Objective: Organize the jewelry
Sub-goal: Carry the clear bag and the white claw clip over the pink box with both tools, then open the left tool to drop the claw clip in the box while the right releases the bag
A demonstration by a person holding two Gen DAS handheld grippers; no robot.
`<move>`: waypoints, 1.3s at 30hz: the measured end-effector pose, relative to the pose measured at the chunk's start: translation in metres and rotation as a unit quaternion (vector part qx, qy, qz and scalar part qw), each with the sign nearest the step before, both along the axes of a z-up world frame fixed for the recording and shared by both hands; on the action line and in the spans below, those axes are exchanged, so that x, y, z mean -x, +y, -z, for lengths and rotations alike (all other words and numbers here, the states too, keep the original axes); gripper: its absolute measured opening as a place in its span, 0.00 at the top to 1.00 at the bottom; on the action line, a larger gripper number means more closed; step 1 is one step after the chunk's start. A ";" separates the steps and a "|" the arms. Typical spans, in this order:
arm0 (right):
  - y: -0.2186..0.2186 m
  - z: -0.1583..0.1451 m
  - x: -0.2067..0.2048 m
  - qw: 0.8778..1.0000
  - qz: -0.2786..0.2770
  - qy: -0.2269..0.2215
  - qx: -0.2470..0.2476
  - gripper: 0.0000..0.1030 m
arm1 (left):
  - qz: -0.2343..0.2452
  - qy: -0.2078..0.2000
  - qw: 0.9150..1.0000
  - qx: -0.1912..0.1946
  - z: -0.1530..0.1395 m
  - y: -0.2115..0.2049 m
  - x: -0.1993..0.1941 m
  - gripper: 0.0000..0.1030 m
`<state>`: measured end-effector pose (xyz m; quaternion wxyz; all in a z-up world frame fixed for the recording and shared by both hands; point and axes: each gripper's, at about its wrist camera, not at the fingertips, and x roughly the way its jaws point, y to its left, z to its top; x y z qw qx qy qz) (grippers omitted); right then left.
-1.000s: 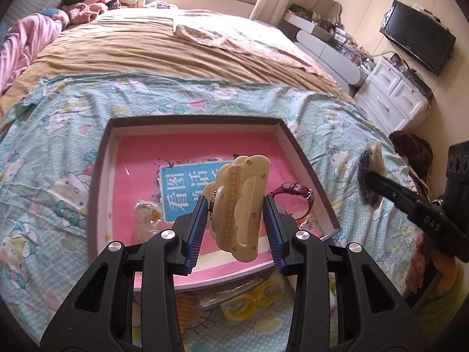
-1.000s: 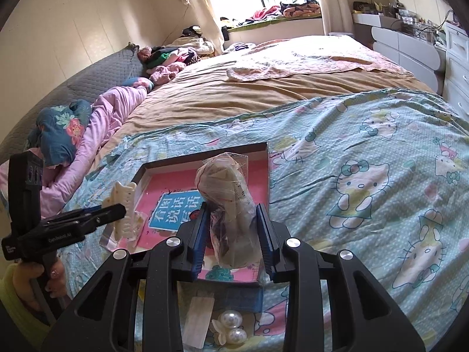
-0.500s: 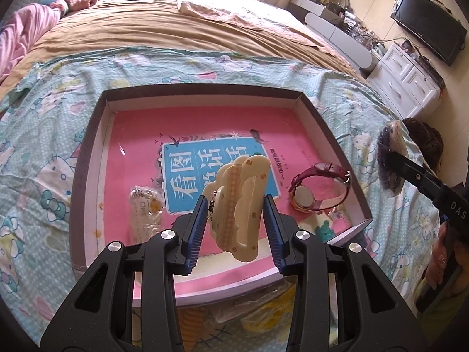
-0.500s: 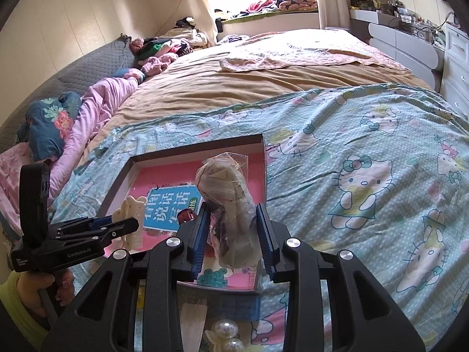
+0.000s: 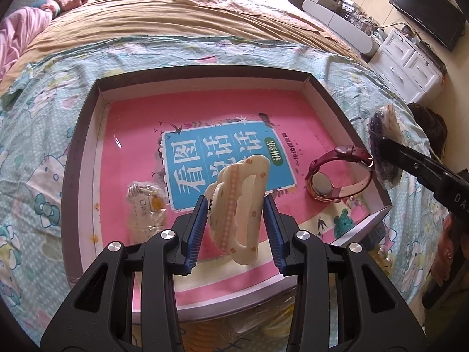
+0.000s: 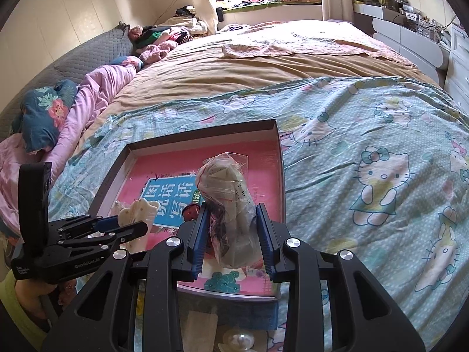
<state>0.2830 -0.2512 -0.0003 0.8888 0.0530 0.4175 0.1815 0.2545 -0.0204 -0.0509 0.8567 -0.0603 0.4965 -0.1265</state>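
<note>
Your left gripper [image 5: 236, 228] is pinching a cream hair claw clip [image 5: 239, 205]. The clip is smooth, hard plastic with bumpy, cloud-like edges, a checked stripe down its middle and tiny dots. Its lower half sits between the ribbed blue pads [image 5: 197, 231], and its top sticks up past the fingertips. It hangs over the near part of the box [image 5: 83, 135].

Your right gripper [image 6: 231, 237] is squeezing a crinkly clear plastic bag [image 6: 231, 193]. The bag is puffy and stands up tall past the pads. It has something pale inside, and dark beads show low on its left side. It is above the box's near right corner.

The box is wide and flat, with dark outer walls and white inner walls. A shiny pink book [image 5: 205, 117] with a blue label lies flat on its floor. The box rests on a soft blue-green bedspread [image 6: 366, 146] with cartoon cats.

The left camera shows things the right one mostly hides — a watch [image 5: 337, 176] with a dark red strap and a round face, lying by the right wall, and a small clear packet [image 5: 145, 205] near the left wall. It shows the bag only from the side, at the right edge.

The right camera shows round white pearls [image 6: 239, 338] on the bedspread just in front of the box — and your hand [image 6: 38, 293] under the left tool.
</note>
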 end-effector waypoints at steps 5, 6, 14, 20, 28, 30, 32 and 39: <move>0.002 0.005 -0.003 1.000 0.003 0.013 0.000 0.70 | -0.001 0.005 1.000 -0.001 0.001 0.003 0.001 0.70; 0.003 0.007 -0.003 1.000 0.002 0.017 -0.004 0.70 | -0.001 0.004 1.000 -0.002 0.000 0.003 0.002 0.70; 0.014 0.014 -0.004 1.000 -0.003 0.029 -0.004 0.70 | 0.002 -0.010 1.000 0.003 -0.014 0.009 0.009 0.63; 0.014 0.019 -0.004 0.999 0.003 0.037 -0.002 0.70 | -0.009 -0.019 1.000 0.012 -0.027 0.016 0.019 0.51; 0.012 0.026 -0.002 0.999 0.010 0.050 -0.006 0.69 | -0.031 -0.023 0.999 0.011 -0.038 0.023 0.028 0.24; 0.011 0.026 -0.001 0.999 0.010 0.048 -0.008 0.68 | -0.036 -0.024 0.999 0.012 -0.040 0.024 0.030 0.21; 0.009 0.027 0.000 0.999 0.012 0.049 -0.011 0.67 | -0.041 -0.025 0.999 0.011 -0.042 0.025 0.032 0.15; 0.004 0.018 0.004 0.999 0.014 0.034 -0.022 0.59 | -0.052 -0.025 0.998 0.015 -0.046 0.028 0.037 0.14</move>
